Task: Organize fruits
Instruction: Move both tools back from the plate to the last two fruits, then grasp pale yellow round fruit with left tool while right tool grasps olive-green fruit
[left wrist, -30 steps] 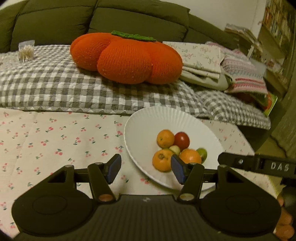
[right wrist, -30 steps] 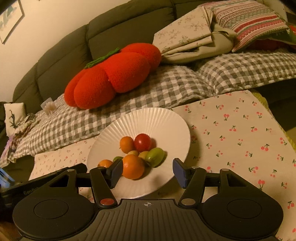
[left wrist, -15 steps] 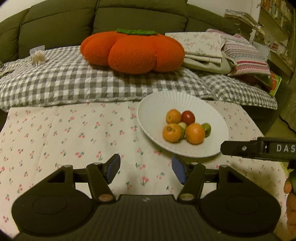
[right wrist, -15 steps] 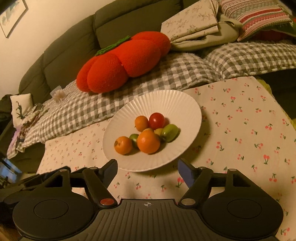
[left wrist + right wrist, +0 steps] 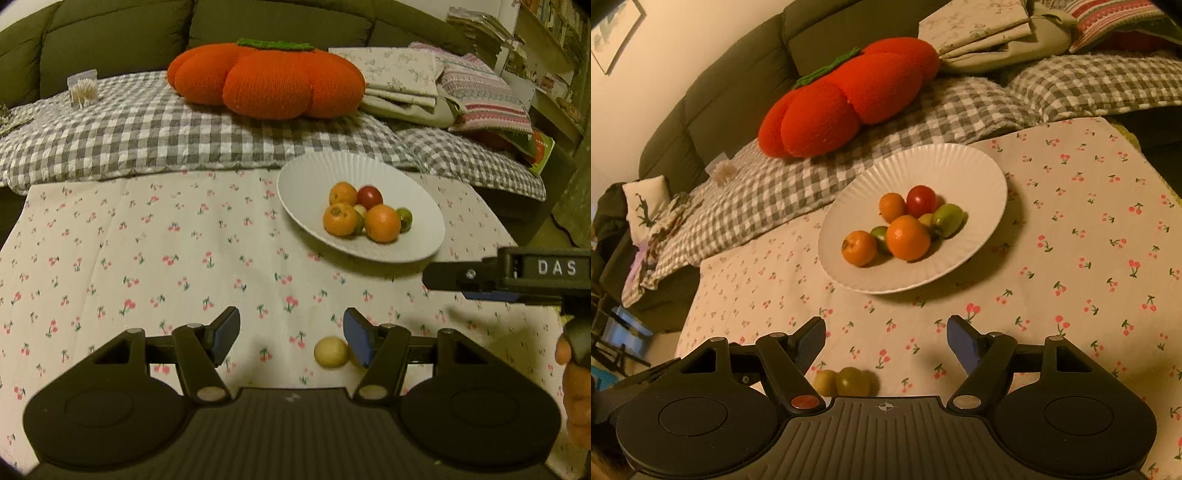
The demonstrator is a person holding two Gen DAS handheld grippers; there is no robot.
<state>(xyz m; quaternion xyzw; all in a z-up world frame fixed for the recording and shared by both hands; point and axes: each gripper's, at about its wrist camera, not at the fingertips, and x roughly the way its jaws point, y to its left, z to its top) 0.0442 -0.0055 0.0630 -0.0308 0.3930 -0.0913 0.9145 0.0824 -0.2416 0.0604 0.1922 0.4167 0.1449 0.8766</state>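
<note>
Both of my tools have drawn back from the plate (image 5: 979, 173) since a second ago, so it now sits farther up each view and two loose fruits have come into sight on the cherry-print cloth (image 5: 147, 258). On the plate I count three oranges (image 5: 908, 237), a red fruit (image 5: 921, 199) and small green ones (image 5: 947, 219), bunched together and touching. From the left wrist, a pale round fruit (image 5: 330, 351) lies just beside the left tool (image 5: 290, 339), whose jaws are released with nothing between them. From the right wrist, two greenish fruits (image 5: 846, 382) lie side by side near the right tool (image 5: 886, 341), also spread and empty. Behind the tabletop I see a checked blanket (image 5: 147, 129) with an orange pumpkin cushion (image 5: 266, 81) on it.
</note>
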